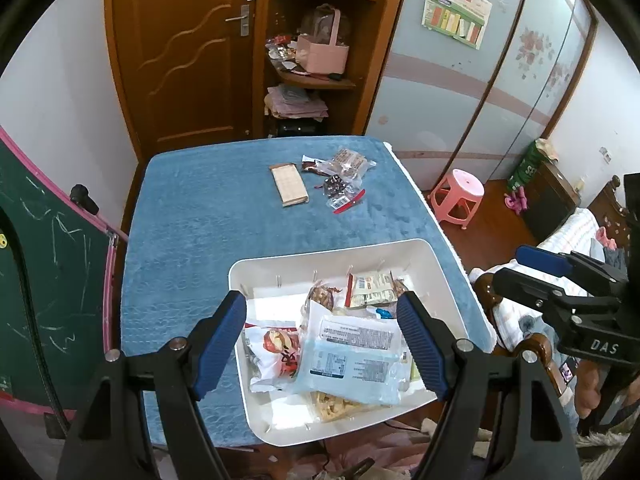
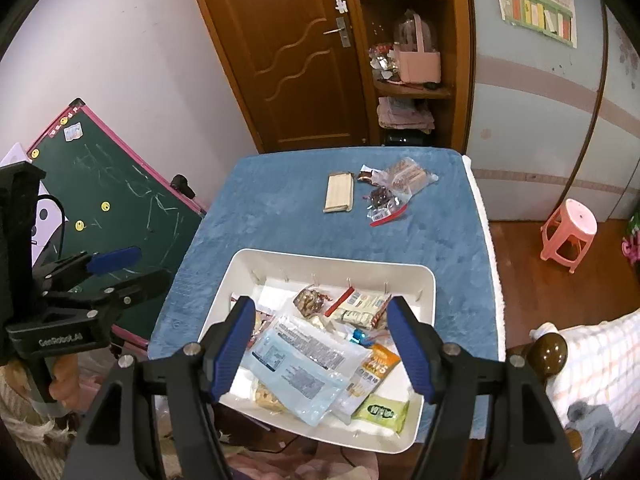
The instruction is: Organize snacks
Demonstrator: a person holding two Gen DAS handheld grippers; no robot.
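Note:
A white bin (image 1: 442,276) (image 2: 424,276) sits at the near edge of the blue-covered table (image 1: 208,216) (image 2: 272,208). Several snack packs fill it, topmost a pale blue flat pack (image 1: 352,364) (image 2: 296,364). At the table's far side lie a tan wafer pack (image 1: 289,184) (image 2: 340,193), a clear bag of snacks (image 1: 347,162) (image 2: 406,180) and a small dark pack with a red strip (image 1: 342,196) (image 2: 382,204). My left gripper (image 1: 324,348) hangs open above the bin, nothing between its pads. My right gripper (image 2: 322,350) is open over the bin too, and empty.
A green chalkboard (image 1: 48,280) (image 2: 112,200) leans left of the table. A pink stool (image 1: 458,196) (image 2: 568,232) stands on the wood floor to the right. A wooden door and shelf unit stand behind the table. A bed end with a wooden post (image 2: 548,354) is at the right.

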